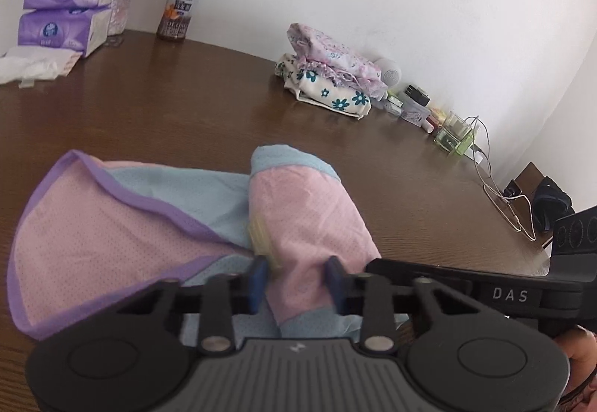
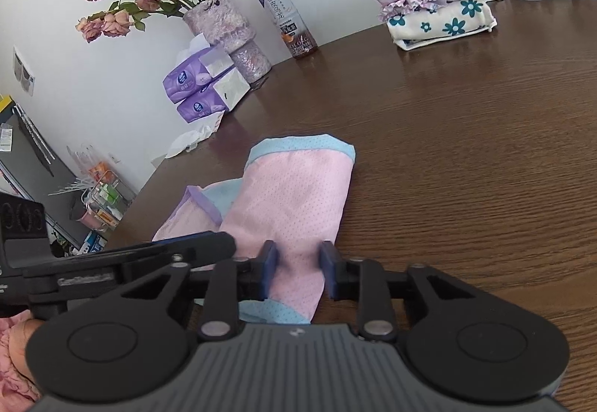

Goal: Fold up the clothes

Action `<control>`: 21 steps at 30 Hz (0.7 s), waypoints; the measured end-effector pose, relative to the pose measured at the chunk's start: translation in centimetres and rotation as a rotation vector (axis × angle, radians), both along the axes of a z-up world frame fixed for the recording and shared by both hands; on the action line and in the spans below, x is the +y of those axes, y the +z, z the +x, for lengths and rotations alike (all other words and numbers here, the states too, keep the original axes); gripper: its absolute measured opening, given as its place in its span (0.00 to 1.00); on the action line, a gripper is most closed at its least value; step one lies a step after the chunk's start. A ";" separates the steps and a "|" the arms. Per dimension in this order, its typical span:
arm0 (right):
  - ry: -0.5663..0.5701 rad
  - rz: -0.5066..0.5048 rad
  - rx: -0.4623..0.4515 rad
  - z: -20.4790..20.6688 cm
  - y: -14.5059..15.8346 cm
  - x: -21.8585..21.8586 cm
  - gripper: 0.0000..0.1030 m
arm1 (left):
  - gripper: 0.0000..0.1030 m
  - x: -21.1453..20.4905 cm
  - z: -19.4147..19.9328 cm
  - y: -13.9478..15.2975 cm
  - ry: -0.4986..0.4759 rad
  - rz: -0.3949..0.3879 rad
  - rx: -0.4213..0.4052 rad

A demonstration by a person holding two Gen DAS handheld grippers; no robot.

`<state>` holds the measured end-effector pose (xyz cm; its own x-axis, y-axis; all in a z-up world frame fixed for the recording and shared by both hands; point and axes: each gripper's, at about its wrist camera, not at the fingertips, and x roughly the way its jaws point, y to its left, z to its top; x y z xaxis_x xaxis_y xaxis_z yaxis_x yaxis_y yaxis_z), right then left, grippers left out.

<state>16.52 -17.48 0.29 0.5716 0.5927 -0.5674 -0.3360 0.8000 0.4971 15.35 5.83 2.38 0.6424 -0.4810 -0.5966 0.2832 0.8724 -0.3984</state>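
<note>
A small pink garment (image 1: 309, 210) with light blue and purple trim lies partly folded on the brown table (image 1: 186, 106). It also shows in the right wrist view (image 2: 291, 195). My left gripper (image 1: 297, 281) is open, its blue pads either side of the folded pink part, just above its near end. My right gripper (image 2: 298, 270) is open too, straddling the near end of the same pink strip. The right gripper's body (image 1: 485, 289) shows at the right of the left wrist view. The left gripper's body (image 2: 123, 259) shows at the left of the right wrist view.
A stack of folded floral clothes (image 2: 436, 9) sits by the far wall. A tea bottle (image 2: 287, 20), tissue packs (image 2: 201, 87) and a vase of roses (image 2: 231, 35) stand at the back left. Small jars and a cable (image 1: 496, 184) line the right edge.
</note>
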 end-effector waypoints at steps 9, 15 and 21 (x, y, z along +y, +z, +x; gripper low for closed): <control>-0.006 0.026 0.017 1.3 0.4 -0.5 0.38 | 0.57 0.0 1.3 0.5 0.018 0.012 0.017; -0.012 0.030 0.044 2.3 0.3 -0.2 0.16 | 0.25 0.0 2.1 0.0 -0.018 -0.009 0.044; -0.021 0.019 0.038 2.6 0.9 -0.3 0.33 | 0.64 0.4 2.8 0.9 0.027 0.007 0.050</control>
